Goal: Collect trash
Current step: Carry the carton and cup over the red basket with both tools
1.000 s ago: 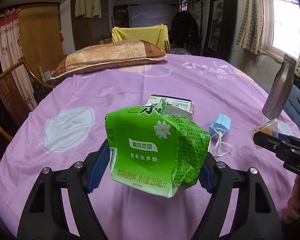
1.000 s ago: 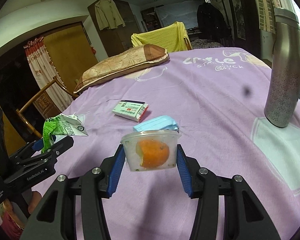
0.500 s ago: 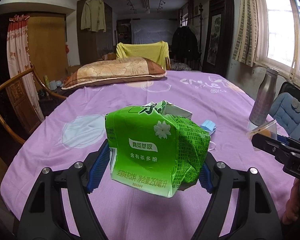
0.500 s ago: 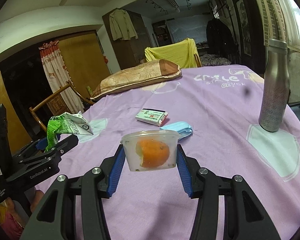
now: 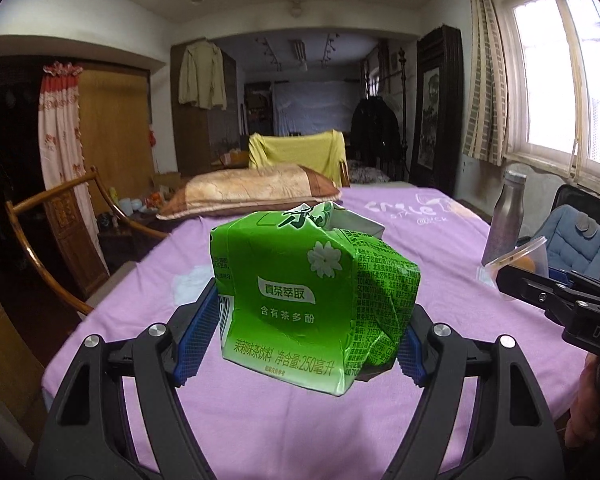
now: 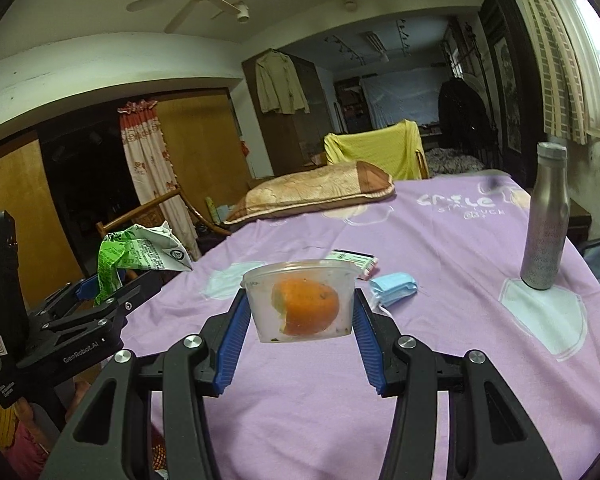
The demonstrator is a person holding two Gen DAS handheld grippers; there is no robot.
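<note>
My left gripper (image 5: pixel 304 344) is shut on a crumpled green tea carton (image 5: pixel 308 304) and holds it above the near end of the purple table (image 5: pixel 260 420). My right gripper (image 6: pixel 300 328) is shut on a clear plastic cup (image 6: pixel 300 300) with an orange peel inside, held above the table. The carton (image 6: pixel 140 254) and the left gripper show at the left of the right wrist view. The cup (image 5: pixel 520 258) shows at the right of the left wrist view. A small printed box (image 6: pixel 354 260) and a blue face mask (image 6: pixel 394 288) lie on the table beyond the cup.
A metal bottle (image 6: pixel 546 220) stands at the table's right edge. A pillow (image 6: pixel 312 196) lies at the far end, with a yellow-draped chair (image 6: pixel 376 152) behind it. A wooden chair (image 5: pixel 60 240) stands at the left, and a blue-cushioned seat (image 5: pixel 580 236) at the right.
Both grippers have pulled back and tilted up with their loads, so the table looks farther away and more of the room and ceiling shows. The box and mask stay put.
</note>
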